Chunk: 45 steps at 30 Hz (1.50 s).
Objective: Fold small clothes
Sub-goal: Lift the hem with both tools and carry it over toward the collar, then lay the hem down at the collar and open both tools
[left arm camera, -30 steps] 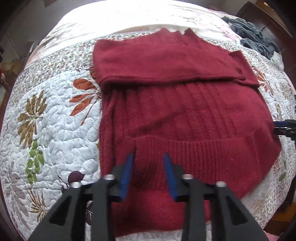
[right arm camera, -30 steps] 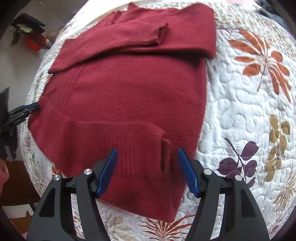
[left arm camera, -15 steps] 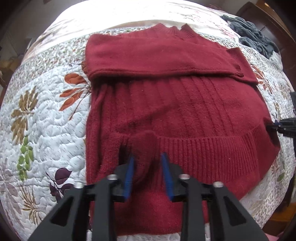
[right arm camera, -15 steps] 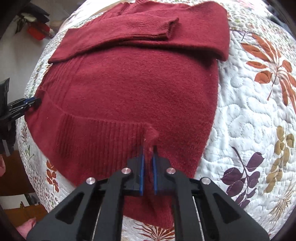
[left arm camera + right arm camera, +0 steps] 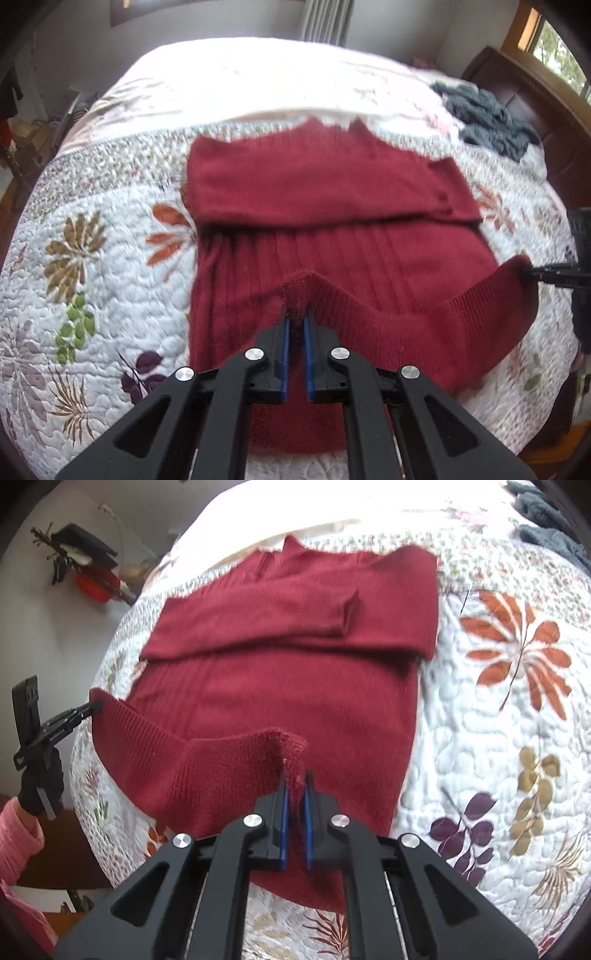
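A wide bed covered by a white quilted bedspread [image 5: 110,280] printed with orange, olive, green and purple leaves fills both views. Spread flat across the middle of the bed lies a dark red knitted sweater [image 5: 332,221], its collar toward the far edge and its ribbed hem toward the near edge. Both sleeves are folded across the chest, one cuff resting on top.

Near the far right corner of the bed sits a crumpled grey knitted garment [image 5: 484,114], well apart from the sweater.

The ribbed hem is lifted off the bedspread at two points and sags between them. The left gripper [image 5: 295,325], black with blue pads, is clenched on a pinch of the hem near the sweater's left side. The right gripper [image 5: 294,794], of the same build, is clamped on the hem at the sweater's other side; from the left wrist view its tips show at the right edge, pinching the raised corner.

A pink sleeve [image 5: 16,834] shows at the left edge of the right wrist view.
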Each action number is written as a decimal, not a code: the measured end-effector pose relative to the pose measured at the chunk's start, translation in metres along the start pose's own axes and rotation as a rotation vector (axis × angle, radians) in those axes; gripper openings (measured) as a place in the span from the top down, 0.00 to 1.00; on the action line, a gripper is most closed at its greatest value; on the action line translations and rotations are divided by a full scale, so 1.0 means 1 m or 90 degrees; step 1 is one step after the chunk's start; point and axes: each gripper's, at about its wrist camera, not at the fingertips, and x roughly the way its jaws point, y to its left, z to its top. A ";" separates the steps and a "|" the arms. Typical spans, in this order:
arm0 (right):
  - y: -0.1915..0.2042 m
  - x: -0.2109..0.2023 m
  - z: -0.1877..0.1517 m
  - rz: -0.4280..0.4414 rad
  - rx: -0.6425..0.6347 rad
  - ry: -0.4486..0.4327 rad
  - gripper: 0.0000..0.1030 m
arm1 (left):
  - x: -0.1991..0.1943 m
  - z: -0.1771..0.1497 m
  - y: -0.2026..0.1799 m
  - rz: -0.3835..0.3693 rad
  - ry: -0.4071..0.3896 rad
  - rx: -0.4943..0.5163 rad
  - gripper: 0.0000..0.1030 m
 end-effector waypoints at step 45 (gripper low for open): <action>-0.080 0.101 0.248 -0.164 0.048 -0.061 0.92 | 0.189 0.206 0.076 0.132 -0.065 -0.085 0.91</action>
